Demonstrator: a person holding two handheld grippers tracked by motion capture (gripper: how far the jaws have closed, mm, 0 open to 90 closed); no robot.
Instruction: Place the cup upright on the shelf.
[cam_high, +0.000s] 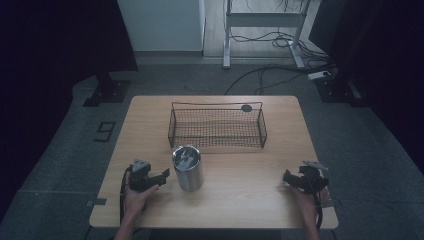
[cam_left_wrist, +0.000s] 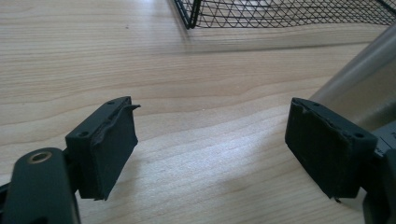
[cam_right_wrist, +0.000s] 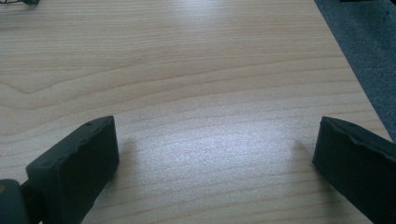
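A steel tumbler (cam_high: 188, 168) with a dark lid stands upright on the wooden table (cam_high: 240, 190), just in front of a black wire basket (cam_high: 217, 125). My left gripper (cam_high: 161, 176) is held low beside the tumbler's left side, open and empty. In the left gripper view the tumbler's wall (cam_left_wrist: 359, 79) rises just behind the right pad (cam_left_wrist: 327, 149), and the basket's corner (cam_left_wrist: 196, 11) lies ahead. My right gripper (cam_high: 290, 177) rests near the table's right front corner, open with bare wood between its pads (cam_right_wrist: 77, 172).
A small dark round object (cam_high: 246, 108) sits at the basket's far right rim. The table's right edge (cam_right_wrist: 355, 79) runs close to my right gripper, with grey floor beyond. A desk frame and cables (cam_high: 280, 40) stand on the floor behind the table.
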